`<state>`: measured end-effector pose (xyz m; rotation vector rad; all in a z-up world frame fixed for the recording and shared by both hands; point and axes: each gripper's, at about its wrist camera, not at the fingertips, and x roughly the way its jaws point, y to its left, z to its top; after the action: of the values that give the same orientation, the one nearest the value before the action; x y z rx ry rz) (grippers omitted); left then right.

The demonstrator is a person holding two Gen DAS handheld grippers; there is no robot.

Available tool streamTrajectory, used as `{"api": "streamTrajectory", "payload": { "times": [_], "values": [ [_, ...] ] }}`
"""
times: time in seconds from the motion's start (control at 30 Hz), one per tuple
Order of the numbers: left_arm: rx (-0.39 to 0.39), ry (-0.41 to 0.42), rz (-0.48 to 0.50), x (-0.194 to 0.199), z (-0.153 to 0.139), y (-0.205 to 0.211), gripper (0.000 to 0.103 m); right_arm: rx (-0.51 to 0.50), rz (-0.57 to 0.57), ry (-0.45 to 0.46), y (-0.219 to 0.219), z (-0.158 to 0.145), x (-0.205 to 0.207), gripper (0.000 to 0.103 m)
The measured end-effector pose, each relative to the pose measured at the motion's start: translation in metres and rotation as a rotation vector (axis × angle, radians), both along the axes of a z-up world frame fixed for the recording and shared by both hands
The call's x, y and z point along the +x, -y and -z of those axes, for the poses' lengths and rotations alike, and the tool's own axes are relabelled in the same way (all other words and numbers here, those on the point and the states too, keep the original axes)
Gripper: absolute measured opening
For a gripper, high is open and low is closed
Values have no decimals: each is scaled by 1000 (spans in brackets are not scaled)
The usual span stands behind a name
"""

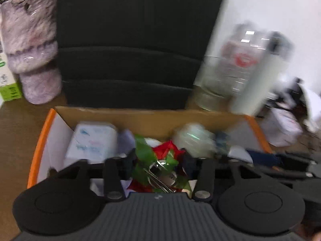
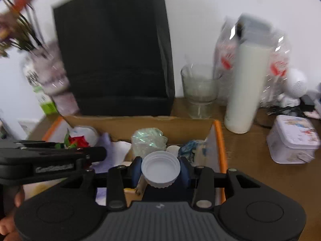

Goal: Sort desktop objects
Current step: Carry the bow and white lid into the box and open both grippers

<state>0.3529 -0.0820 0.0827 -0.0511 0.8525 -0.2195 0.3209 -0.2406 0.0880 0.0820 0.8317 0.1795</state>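
Note:
A cardboard box [image 1: 152,118] with orange edges holds a tissue pack [image 1: 92,142], crumpled clear plastic [image 1: 192,138] and a red and green fake flower [image 1: 166,150]. My left gripper [image 1: 158,160] hangs over the box with its fingers apart. A shiny metal piece [image 1: 160,172] lies between them over the flower, and neither pad touches it. My right gripper [image 2: 160,168] is shut on a white plastic lid [image 2: 160,169], open side up, above the box's right half [image 2: 217,140]. The left gripper [image 2: 96,153] also shows at the left of the right wrist view.
Behind the box stands a black paper bag [image 2: 114,56]. To its right are a glass cup [image 2: 198,90], a tall white bottle [image 2: 246,88] and a clear bag with red print [image 2: 278,66]. A printed tin [image 2: 293,138] sits right of the box. A purple vase [image 1: 32,48] stands at back left.

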Motion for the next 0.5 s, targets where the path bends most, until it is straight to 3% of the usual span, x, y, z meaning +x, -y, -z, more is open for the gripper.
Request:
{"api": "streamTrajectory", "payload": {
  "times": [0.1, 0.17, 0.23, 0.37, 0.5],
  "values": [
    [38, 34, 36, 1, 1, -8, 64, -28, 37, -83, -6, 20, 30, 51],
    [21, 75, 23, -8, -5, -21, 81, -41, 35, -52, -9, 19, 31, 56],
    [38, 100, 6, -19, -14, -31, 82, -3, 39, -16, -5, 12, 22, 65],
    [87, 136, -40, -61, -32, -51, 86, 22, 34, 32, 1, -9, -8, 67],
    [105, 213, -54, -126, -49, -62, 101, 35, 39, 107, 6, -28, -64, 79]
  ]
}}
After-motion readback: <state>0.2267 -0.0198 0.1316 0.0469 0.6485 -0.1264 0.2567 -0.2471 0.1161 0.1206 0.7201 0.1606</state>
